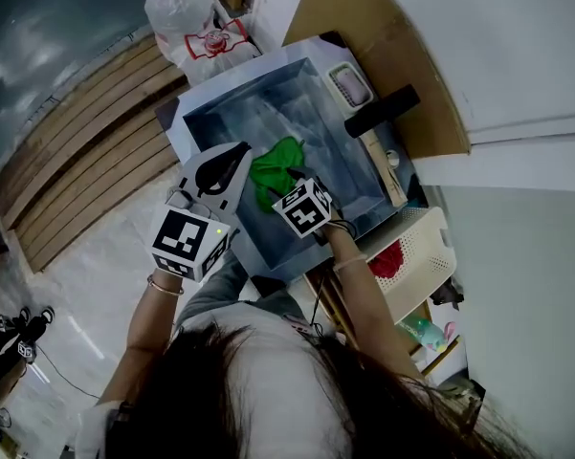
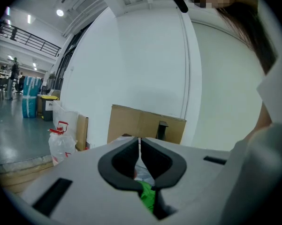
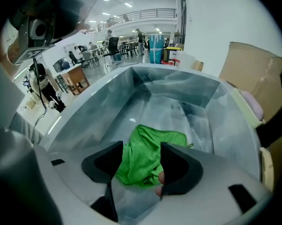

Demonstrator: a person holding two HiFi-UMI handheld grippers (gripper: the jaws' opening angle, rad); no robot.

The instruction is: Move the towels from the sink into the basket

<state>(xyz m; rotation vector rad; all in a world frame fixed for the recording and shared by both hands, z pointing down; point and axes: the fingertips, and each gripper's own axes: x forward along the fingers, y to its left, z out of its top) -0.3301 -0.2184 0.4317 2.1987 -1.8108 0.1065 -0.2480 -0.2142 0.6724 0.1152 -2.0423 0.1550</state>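
A green towel [image 1: 273, 168] lies crumpled on the floor of the grey sink [image 1: 232, 76]. My right gripper [image 1: 290, 176] points steeply down into the sink. In the right gripper view it [image 3: 140, 157] stands open with the towel [image 3: 148, 149] between its jaws, the pads apart from the cloth. My left gripper [image 1: 240, 151] hovers over the sink's near left side; in the left gripper view it [image 2: 140, 143] is shut with nothing in it, and a bit of the towel [image 2: 148, 197] shows below its jaws. The white basket [image 1: 427, 245] stands right of the sink with something red [image 1: 387, 261] inside.
A black tap [image 1: 383, 111] and a pink pad [image 1: 349, 86] sit on the sink's far right rim. Cardboard [image 1: 383, 46] leans against the wall behind. Tied plastic bags [image 1: 187, 17] stand beyond the sink, and wooden slats [image 1: 77, 151] lie at its left.
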